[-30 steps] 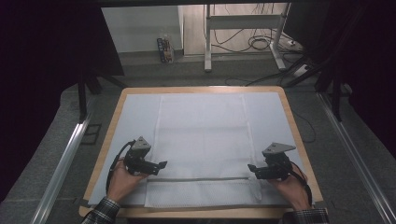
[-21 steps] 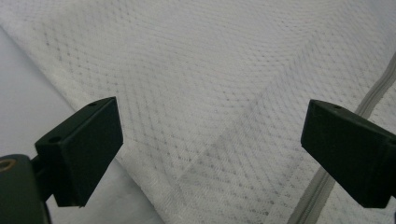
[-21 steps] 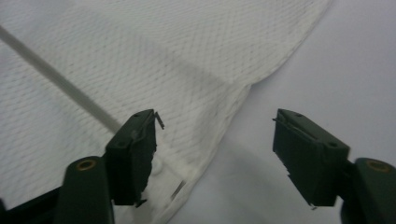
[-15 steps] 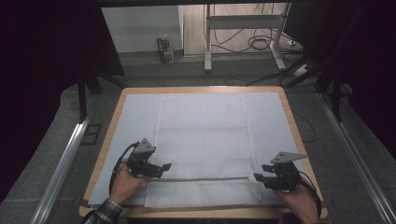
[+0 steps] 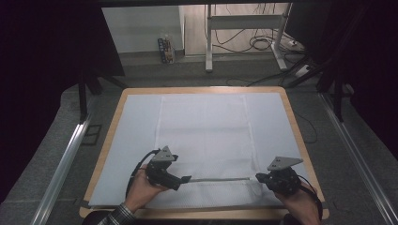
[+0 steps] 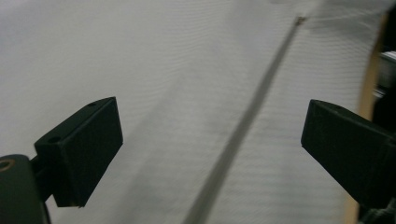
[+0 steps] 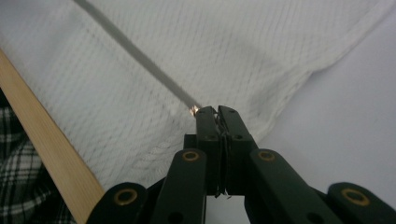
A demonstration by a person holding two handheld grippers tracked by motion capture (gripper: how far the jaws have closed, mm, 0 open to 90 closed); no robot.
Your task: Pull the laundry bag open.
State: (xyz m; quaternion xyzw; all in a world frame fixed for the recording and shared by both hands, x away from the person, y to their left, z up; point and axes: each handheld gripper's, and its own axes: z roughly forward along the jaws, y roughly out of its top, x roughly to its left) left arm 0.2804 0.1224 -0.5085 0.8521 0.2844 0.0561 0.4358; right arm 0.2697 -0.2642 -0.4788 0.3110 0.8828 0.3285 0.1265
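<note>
Floor: grey carpet (image 5: 42,154) around the wood-rimmed counter (image 5: 300,136).
Beyond counter: metal desk frame (image 5: 244,23), loose cables (image 5: 263,43), pale wall (image 5: 141,28).
Sides: dark curtains (image 5: 42,51).

white cloth (image 5: 206,136) flat on table (image 5: 112,122), grey zipper (image 5: 218,179) between hand-held grippers

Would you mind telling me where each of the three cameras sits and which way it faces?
High view: above the person's side, looking forward and down on the table; both hands and claws show, left claw, right claw.
Left gripper view: rides the left claw, looking along its spread jaws at the cloth.
Right gripper view: rides the right claw, jaws closed on the zipper; a plaid sleeve shows.
All three share the cloth and zipper.
</note>
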